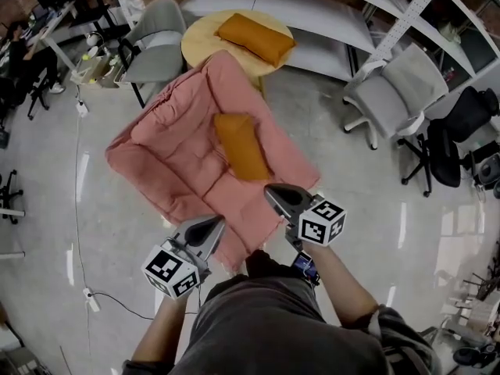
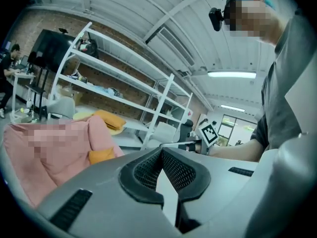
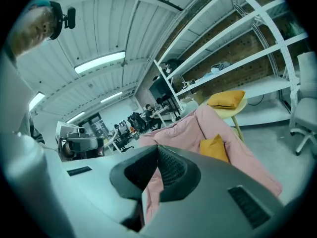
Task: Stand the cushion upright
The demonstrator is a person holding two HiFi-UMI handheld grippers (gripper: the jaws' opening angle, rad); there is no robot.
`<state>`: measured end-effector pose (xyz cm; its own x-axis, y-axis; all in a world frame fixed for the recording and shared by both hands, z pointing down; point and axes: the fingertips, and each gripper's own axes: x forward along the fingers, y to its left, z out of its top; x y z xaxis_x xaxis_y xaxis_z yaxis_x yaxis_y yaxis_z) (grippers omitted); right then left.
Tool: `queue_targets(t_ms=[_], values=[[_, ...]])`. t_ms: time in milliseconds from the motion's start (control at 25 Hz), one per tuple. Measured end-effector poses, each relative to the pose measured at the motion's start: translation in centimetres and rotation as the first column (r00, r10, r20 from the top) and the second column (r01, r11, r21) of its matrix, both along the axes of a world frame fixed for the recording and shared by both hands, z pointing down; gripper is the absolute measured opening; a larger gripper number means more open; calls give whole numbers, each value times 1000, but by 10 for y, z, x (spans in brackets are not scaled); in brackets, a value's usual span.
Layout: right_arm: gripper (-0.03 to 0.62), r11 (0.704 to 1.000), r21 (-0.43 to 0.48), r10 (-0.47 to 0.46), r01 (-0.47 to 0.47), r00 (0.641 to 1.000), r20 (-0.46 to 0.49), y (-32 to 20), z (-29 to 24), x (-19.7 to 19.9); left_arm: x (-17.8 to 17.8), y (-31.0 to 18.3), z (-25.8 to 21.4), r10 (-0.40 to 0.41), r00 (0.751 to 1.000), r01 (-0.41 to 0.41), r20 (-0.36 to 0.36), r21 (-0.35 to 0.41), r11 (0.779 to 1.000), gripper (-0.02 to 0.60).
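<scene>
An orange cushion (image 1: 241,145) rests on a pink floor sofa (image 1: 176,151), leaning back against its backrest. In the right gripper view the cushion (image 3: 214,148) stands on edge on the seat. My left gripper (image 1: 215,221) hovers over the sofa's near edge, shut and empty, well short of the cushion. My right gripper (image 1: 272,190) is beside the sofa's near right corner, also shut with nothing in it. Seen from the left gripper (image 2: 161,151), the cushion (image 2: 102,155) shows to the left of its tips. The right gripper (image 3: 158,148) points at the sofa (image 3: 223,128).
A second orange cushion (image 1: 254,37) lies on a round yellow table (image 1: 199,41) behind the sofa. Grey chairs stand at the back left (image 1: 152,41) and at the right (image 1: 398,92), with a black chair (image 1: 461,135) further right. White shelving (image 1: 328,22) runs along the back. A cable (image 1: 78,170) crosses the floor at the left.
</scene>
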<state>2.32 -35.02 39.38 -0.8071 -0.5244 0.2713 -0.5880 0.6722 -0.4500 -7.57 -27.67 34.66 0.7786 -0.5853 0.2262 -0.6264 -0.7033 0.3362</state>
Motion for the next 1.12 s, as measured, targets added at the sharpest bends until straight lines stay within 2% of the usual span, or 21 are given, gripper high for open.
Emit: queue_targets(t_ms=[440, 1120], values=[[15, 999, 24, -41, 43, 997, -67, 50, -15, -35, -21, 29, -9, -1, 1000, 1, -25, 25, 1000, 11], [15, 998, 49, -39, 43, 996, -80, 41, -25, -43, -34, 21, -13, -19, 999, 21, -46, 37, 999, 11]])
